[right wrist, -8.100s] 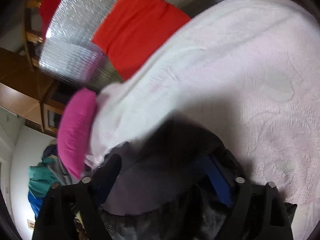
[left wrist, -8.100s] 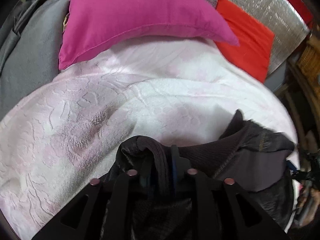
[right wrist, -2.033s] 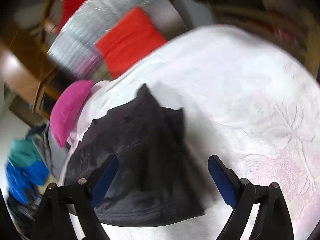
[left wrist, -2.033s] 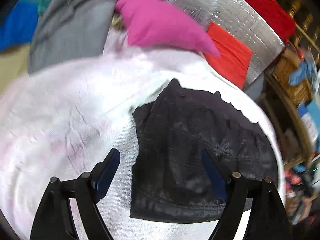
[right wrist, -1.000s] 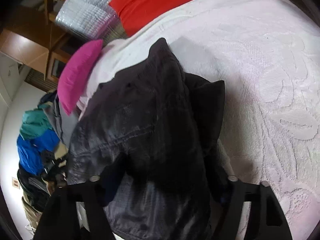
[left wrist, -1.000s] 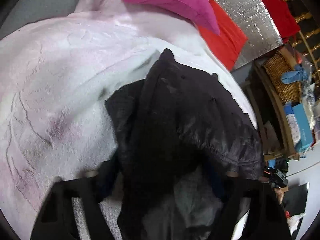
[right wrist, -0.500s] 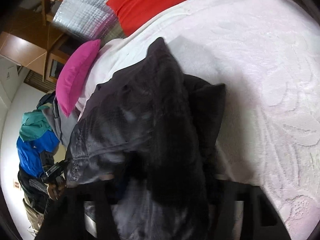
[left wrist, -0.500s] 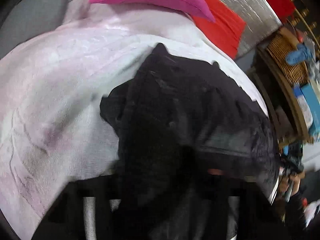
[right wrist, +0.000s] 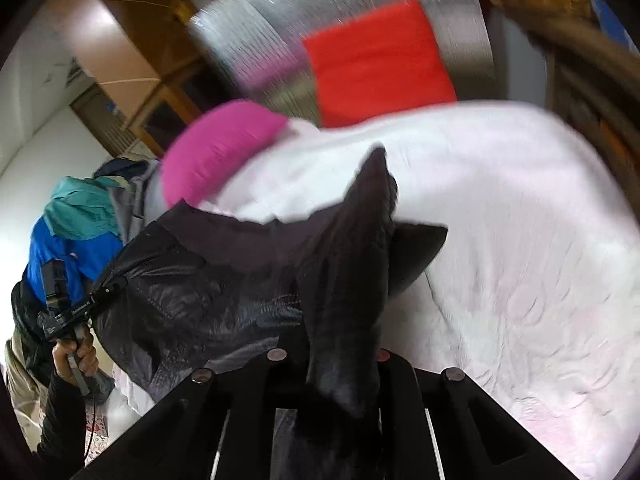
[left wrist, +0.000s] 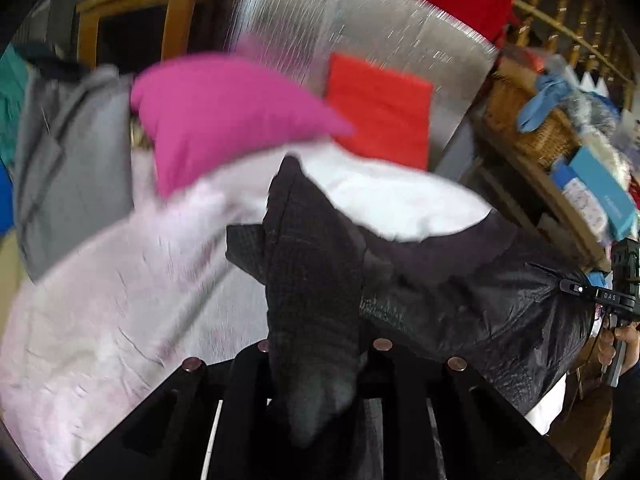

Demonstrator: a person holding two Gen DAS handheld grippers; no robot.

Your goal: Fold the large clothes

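A large black jacket (left wrist: 460, 304) is lifted above the white-pink bedspread (left wrist: 104, 304). My left gripper (left wrist: 320, 356) is shut on one edge of it, with dark ribbed fabric bunched between the fingers. My right gripper (right wrist: 332, 356) is shut on the other edge of the jacket (right wrist: 208, 292). The shiny black body hangs stretched between the two grippers. Each view shows the other hand-held gripper at the far end of the cloth, in the left wrist view (left wrist: 618, 300) and in the right wrist view (right wrist: 60, 312).
A magenta pillow (left wrist: 224, 116) and a red pillow (left wrist: 380, 112) lean on a silver headboard (left wrist: 360, 28). Grey clothing (left wrist: 68, 160) lies at the bed's left side. Wicker baskets and boxes (left wrist: 560, 128) stand on shelves to the right.
Both grippers went down onto the folded jacket on the bed, shut on its near edge, and lifted it. The views have swung upward and blur with motion.
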